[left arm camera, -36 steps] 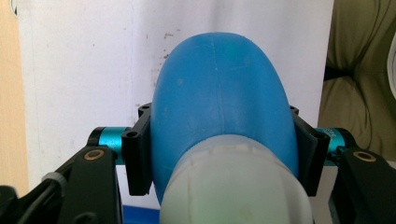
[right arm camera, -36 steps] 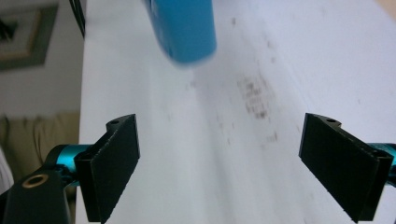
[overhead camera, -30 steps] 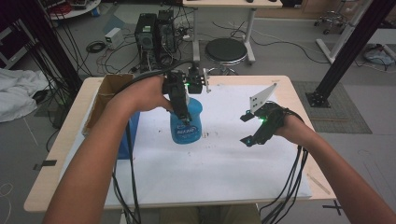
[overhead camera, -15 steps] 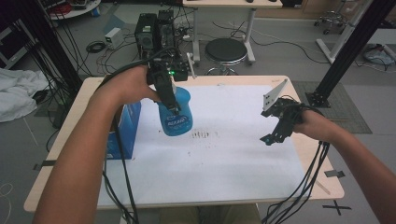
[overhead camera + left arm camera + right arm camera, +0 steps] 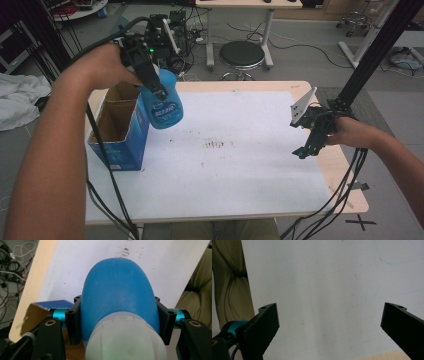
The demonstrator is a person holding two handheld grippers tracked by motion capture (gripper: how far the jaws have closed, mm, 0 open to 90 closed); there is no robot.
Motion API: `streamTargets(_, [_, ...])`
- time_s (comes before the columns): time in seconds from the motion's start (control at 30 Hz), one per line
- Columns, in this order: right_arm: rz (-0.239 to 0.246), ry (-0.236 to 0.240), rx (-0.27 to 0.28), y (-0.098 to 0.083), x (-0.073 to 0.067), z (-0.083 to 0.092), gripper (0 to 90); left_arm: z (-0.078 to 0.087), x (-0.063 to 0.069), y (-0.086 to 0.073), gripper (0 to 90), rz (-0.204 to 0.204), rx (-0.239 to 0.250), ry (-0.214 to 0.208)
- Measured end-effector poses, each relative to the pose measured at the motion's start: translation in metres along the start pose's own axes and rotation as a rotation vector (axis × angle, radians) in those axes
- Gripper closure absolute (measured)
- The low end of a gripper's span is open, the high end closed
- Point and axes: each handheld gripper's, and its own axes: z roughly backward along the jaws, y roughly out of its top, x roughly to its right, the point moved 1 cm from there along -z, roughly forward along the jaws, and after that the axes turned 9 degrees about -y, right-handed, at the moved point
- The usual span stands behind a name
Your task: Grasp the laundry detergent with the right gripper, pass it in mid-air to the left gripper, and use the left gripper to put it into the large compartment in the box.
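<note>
Scene: a person at a white-topped counter (image 5: 240, 165) works two hand-held claws, one carrying a blue bottle (image 5: 164, 102) through the air.
Left claw (image 5: 159, 92): clamped on the bottle's waist, one black jaw pressing each flank, as the left gripper view shows (image 5: 117, 322).
Bottle position: lifted clear of the counter, hanging beside the upper right rim of the open cardboard box (image 5: 120, 127), not yet over its mouth.
Bottle axis: near upright, slightly tilted, the rounded base pointing down toward the counter and the pale cap end (image 5: 125, 340) close to the claw's camera.
Key relation: the box opening lies just to the bottle's left and below it in the high view; any drop into the box, by my reading, calls for a short sideways carry, then a descent with the long axis kept vertical.
Right claw (image 5: 311, 142): jaws spread wide with nothing between them, having just been opening; it hangs over the counter's right edge, well apart from bottle and box.
Nearer hand: the left, by far.
Risk: the bottle's base catching the box's raised flap (image 5: 107, 102).
</note>
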Motion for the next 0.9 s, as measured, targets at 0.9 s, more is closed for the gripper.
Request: streamTargets(0.9, [-0.020,0.005,0.003,-0.004,0.008,0.000,0.9,0.044,-0.040,-0.095,37.7,0.235,0.037,0.104])
